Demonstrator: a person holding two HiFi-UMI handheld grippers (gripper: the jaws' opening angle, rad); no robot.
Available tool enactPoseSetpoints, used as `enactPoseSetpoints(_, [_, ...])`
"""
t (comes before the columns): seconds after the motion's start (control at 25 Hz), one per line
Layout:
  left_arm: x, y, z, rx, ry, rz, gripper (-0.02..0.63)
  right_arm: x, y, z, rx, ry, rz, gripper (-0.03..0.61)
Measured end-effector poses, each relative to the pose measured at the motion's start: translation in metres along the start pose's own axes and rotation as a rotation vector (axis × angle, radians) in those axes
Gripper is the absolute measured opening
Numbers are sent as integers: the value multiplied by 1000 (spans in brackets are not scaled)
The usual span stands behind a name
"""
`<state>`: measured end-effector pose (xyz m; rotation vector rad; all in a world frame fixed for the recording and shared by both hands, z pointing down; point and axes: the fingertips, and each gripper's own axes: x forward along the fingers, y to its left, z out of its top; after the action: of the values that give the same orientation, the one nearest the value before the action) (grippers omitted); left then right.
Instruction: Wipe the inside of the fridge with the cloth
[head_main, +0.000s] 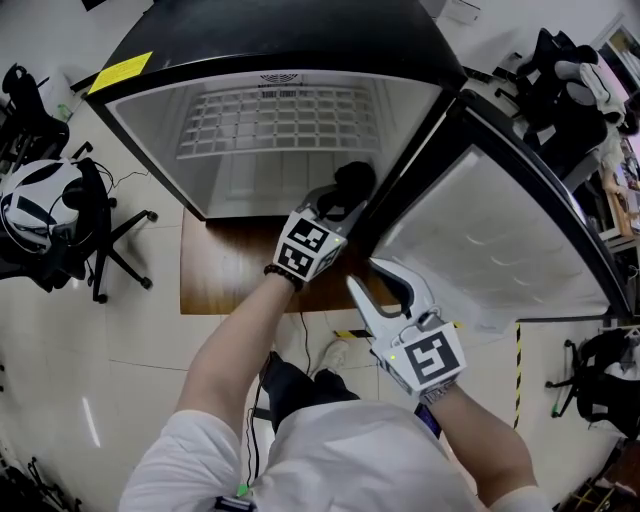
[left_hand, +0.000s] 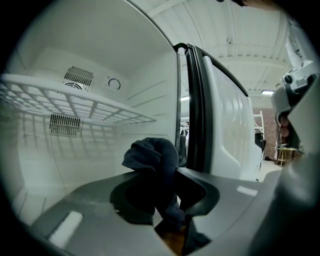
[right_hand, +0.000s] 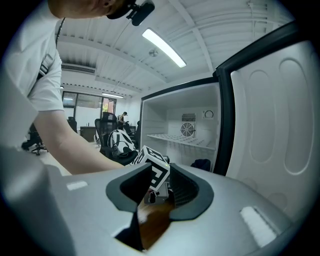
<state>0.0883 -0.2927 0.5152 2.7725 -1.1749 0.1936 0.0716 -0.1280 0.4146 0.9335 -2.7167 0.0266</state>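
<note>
Because wiping needs a firm hold on the rag, my left gripper (head_main: 340, 203) is clamped on the dark cloth (left_hand: 152, 157). A bunched wad pokes out past the jaws, so fabric rather than plastic meets the walls of the fridge (head_main: 250, 185). The cloth is inside the fridge, low down under its wire shelf (head_main: 280, 120). It is close to the hinge side of the opening, where the door (head_main: 480, 230) joins the cabinet. I cannot tell whether the wad presses on the fridge's floor or side wall or hangs just off them. My guess is that I am working that lower hinge-side corner, and I can't say how much of the inside is already done.

My right gripper (head_main: 380, 287) waits outside the fridge, in front of the open door's inner face. Its jaws are apart with nothing between them. It has no part in the wiping, so I hold it clear of my left arm. The door is swung wide, which gives my left arm room to reach in. The fridge stands on a wooden worktop (head_main: 225, 270), so I can reach in almost level.
</note>
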Motion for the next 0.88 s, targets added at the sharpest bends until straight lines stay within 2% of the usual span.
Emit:
enactPoseSetpoints(0.24, [-18,-5,4,-16,2,-9,118,-6,-3,2,1,7,-4,117])
enactPoseSetpoints(0.6, [-58,-38,28,6,-10,-71,118,-21,-31,-1,26,21,-11,117])
enactPoseSetpoints(0.88, [-97,-68,57,-35,-40,-160,120,-24,-43,-1,44,40,64,127])
